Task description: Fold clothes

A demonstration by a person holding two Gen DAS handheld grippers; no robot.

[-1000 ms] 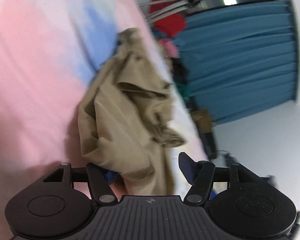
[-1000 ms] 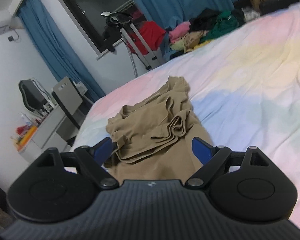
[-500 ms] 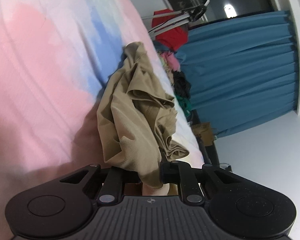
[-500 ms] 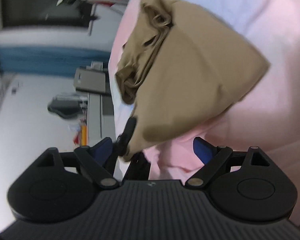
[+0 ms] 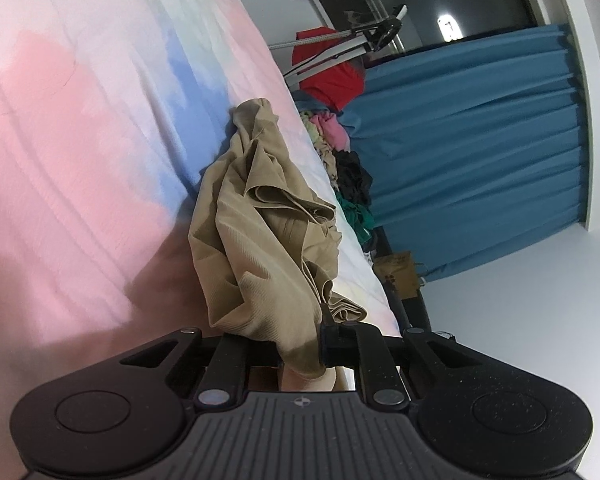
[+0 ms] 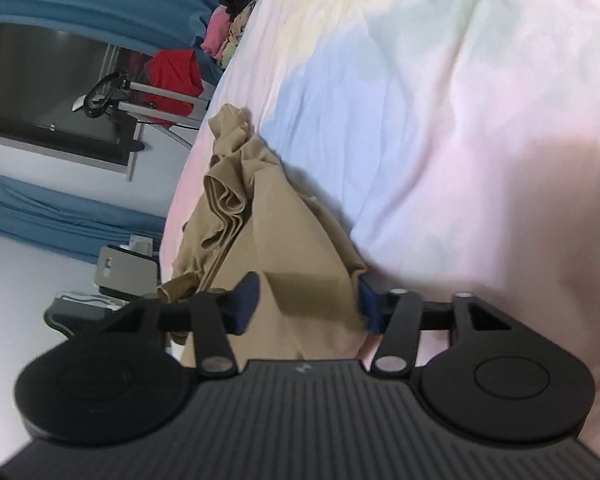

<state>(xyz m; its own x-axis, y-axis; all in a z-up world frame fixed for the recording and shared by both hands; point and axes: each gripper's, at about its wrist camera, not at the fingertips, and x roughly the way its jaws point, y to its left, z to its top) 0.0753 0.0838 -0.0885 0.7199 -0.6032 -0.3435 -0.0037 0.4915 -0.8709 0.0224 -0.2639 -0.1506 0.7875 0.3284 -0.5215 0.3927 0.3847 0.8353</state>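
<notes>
Garment: tan garment (image 5: 260, 248), crumpled, on pastel bedsheet (image 5: 80, 160) nr bed edge; near end lifted.
L tool: left gripper (image 5: 300, 344) clamped tight on garment's near corner.
R tool: right gripper (image 6: 306, 304) jaws closing, fabric betw. them, pads not yet pressing.
Risk 1: R closes on bunched layers, so fold comes out skewed.
Risk 2: thin edge slips from L if pulled hard.
Bkgd: blue curtain (image 5: 480, 152), clothes pile (image 5: 340, 152) far side.

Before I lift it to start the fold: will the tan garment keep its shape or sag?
The tan garment lies in loose, crumpled folds on the bedsheet, so it will probably sag. It bunches where the left gripper pinches it, suggesting thin, light cloth. The right gripper is closing around another part.
</notes>
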